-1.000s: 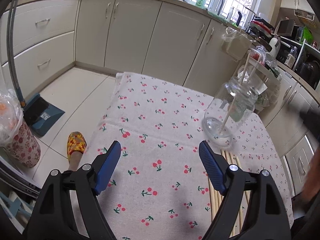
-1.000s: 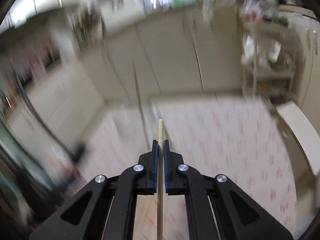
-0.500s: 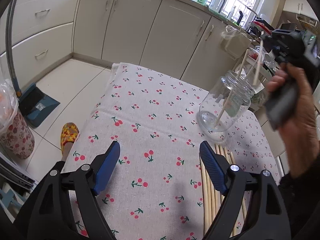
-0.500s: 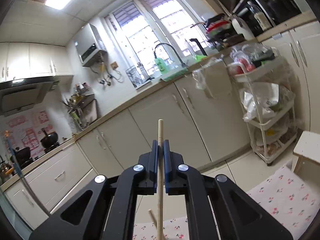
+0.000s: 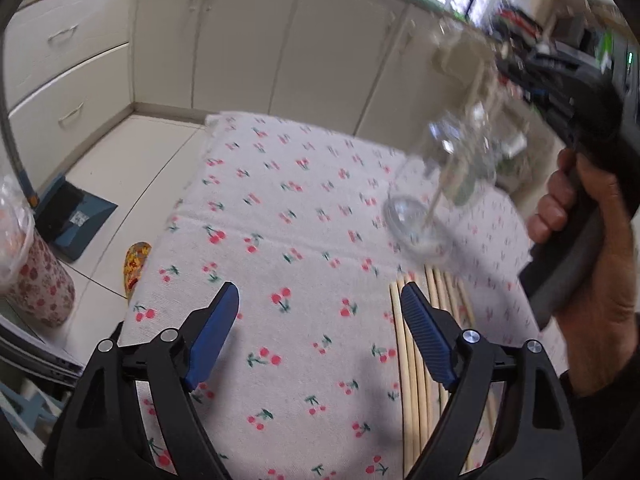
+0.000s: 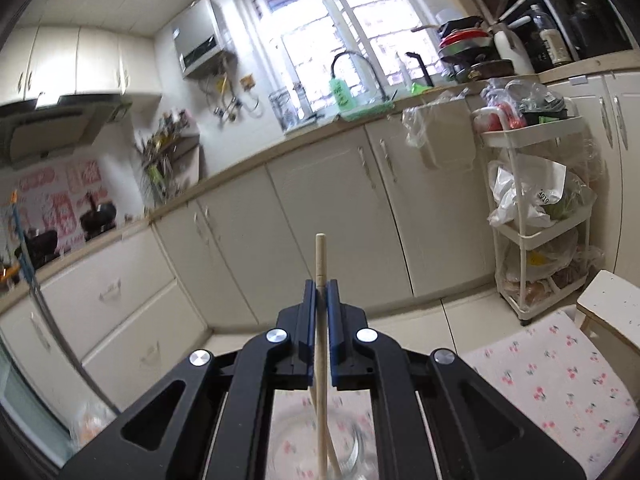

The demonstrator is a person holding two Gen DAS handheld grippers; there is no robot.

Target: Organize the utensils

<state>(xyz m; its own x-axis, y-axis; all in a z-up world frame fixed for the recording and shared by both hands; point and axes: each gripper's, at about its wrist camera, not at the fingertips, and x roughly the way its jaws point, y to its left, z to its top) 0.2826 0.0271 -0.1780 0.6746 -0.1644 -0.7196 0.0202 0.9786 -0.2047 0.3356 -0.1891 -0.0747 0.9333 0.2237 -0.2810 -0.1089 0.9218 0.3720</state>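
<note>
A clear glass jar (image 5: 444,184) stands on the cherry-print cloth (image 5: 304,264) with a wooden chopstick leaning inside it. Several more chopsticks (image 5: 416,360) lie flat on the cloth in front of the jar. My left gripper (image 5: 320,316) is open and empty, low over the cloth, its right finger over the loose chopsticks. My right gripper (image 6: 320,292) is shut on a wooden chopstick (image 6: 321,320), held upright above the jar's mouth (image 6: 320,444). In the left wrist view the right gripper's body and the hand (image 5: 580,216) are right of the jar.
Cream cabinets (image 5: 240,52) run along the far wall. A slipper (image 5: 136,260), a dustpan (image 5: 76,212) and a floral container (image 5: 36,276) sit on the floor left of the table. A white trolley (image 6: 540,208) stands at the right.
My right gripper has come over the jar with the chopstick upright. The left gripper stayed open and shifted slightly forward over the cloth.
</note>
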